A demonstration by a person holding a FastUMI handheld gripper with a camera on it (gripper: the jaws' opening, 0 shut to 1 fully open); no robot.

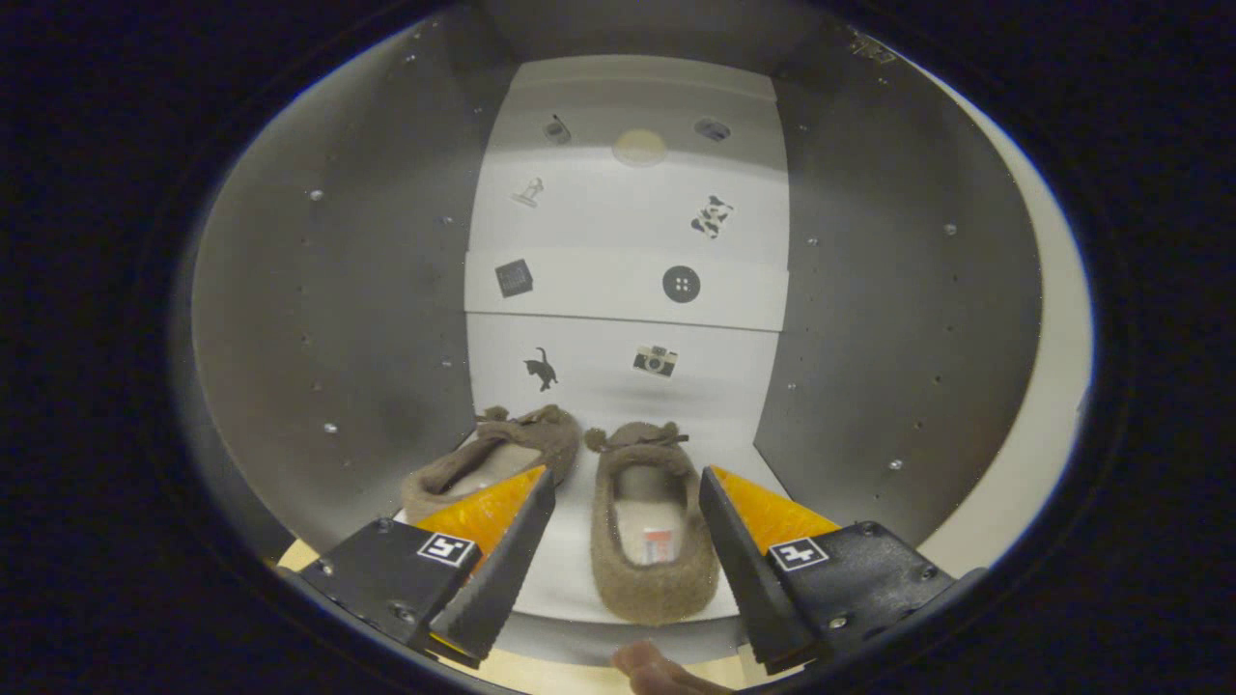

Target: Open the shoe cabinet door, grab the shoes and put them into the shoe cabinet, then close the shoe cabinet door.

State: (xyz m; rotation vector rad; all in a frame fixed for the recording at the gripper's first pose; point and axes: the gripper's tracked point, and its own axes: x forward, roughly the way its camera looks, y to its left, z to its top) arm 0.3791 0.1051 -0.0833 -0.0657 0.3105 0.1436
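Note:
Two brown fuzzy slippers stand side by side on the white floor of the open shoe cabinet (570, 569), toes toward its back wall. The right slipper (652, 526) lies between my fingers without either one touching it. The left slipper (492, 463) sits partly behind my left finger. My gripper (628, 541) is open at the cabinet mouth, fingers spread wide around the right slipper's heel end. The cabinet's grey side walls (367, 319) rise on both sides.
The white back wall (628, 290) carries small stickers and a shelf edge across its middle. A fingertip (649, 666) of a person pokes in below the slipper's heel. A pale strip of cabinet edge (1043, 415) runs along the right.

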